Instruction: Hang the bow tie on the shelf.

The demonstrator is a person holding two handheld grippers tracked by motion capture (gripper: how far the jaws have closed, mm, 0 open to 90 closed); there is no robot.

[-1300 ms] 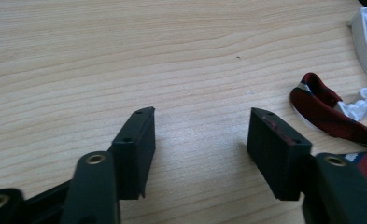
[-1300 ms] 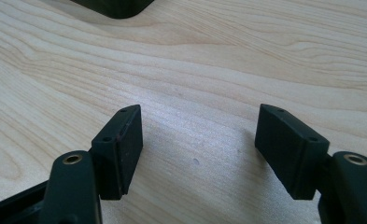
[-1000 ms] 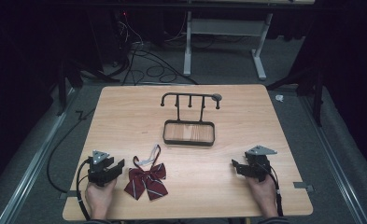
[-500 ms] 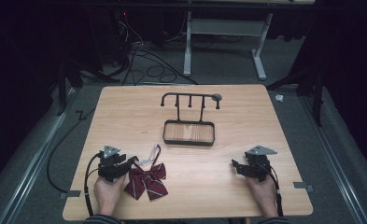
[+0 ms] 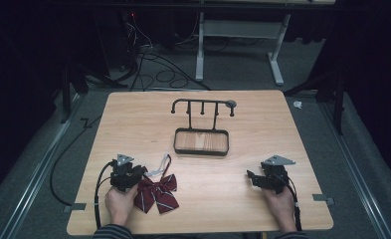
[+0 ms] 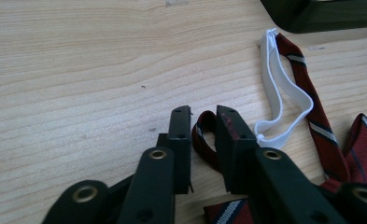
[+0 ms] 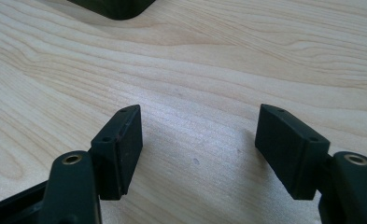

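A dark red striped bow tie (image 5: 155, 193) lies near the table's front left, with a white elastic band (image 6: 277, 84) and a red neck strap (image 6: 307, 88) trailing from it. My left gripper (image 5: 140, 174) is at the tie's left edge. In the left gripper view its jaws (image 6: 203, 114) have just been closing and stand narrow. A loop of the red strap (image 6: 204, 140) sits between them, still round and not squashed. My right gripper (image 5: 252, 178) rests at the front right, and its jaws (image 7: 200, 112) are wide open over bare wood.
A black hook stand (image 5: 203, 103) rises from a wooden tray base (image 5: 201, 142) at the table's middle. A corner of that base appears in the left gripper view (image 6: 321, 14) and in the right gripper view (image 7: 116, 7). Cables lie on the floor (image 5: 148, 59) behind the table.
My left gripper has slid right, up to the bow tie's strap, and its jaws have narrowed around the strap loop. The right gripper has stayed put.
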